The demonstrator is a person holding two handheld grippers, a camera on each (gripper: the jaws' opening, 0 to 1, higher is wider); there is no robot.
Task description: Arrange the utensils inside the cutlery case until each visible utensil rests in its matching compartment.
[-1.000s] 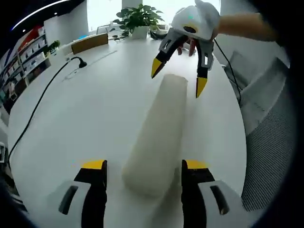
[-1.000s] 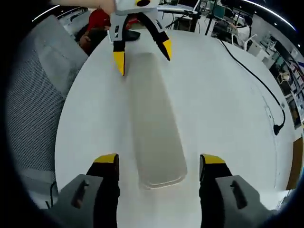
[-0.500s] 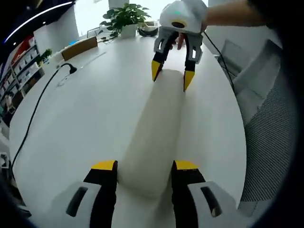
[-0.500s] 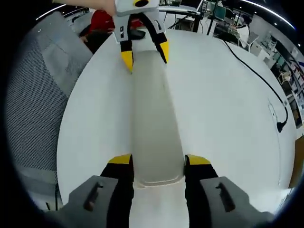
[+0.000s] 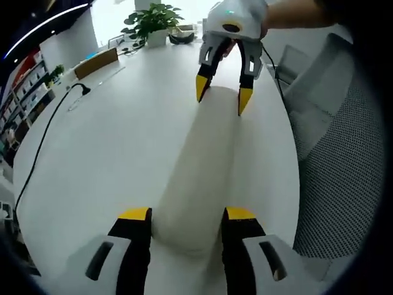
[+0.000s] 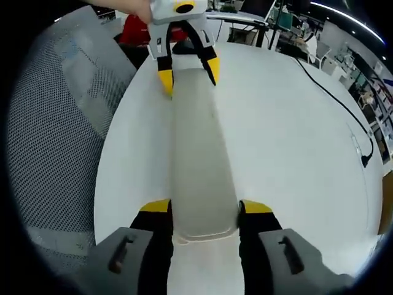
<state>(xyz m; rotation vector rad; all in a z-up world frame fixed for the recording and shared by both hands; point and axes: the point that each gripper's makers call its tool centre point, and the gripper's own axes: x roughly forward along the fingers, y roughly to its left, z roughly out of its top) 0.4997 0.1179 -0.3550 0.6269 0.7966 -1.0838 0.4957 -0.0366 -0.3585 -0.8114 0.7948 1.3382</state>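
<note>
A long white cutlery case (image 5: 202, 160) with its lid closed lies lengthwise on the white table (image 5: 110, 141); nothing of its contents shows. My left gripper (image 5: 187, 215) is shut on the case's near end, one jaw against each long side. At the far end, my right gripper (image 5: 223, 98) clamps the case too, held by a person's hand. From the right gripper view, the case (image 6: 198, 153) runs away from my right gripper (image 6: 206, 207), which pinches its near end, to my left gripper (image 6: 190, 77) on the far end.
A black cable (image 5: 43, 147) snakes over the table's left part, and a potted plant (image 5: 150, 21) stands at the far edge. A grey mesh chair (image 5: 344, 160) sits close to the table edge beside the case. The same cable (image 6: 344, 86) crosses the table's right part.
Both grippers went from open around the case's ends to shut on them. Both views have since shifted slightly, with the mesh chair taking up more of each picture.
</note>
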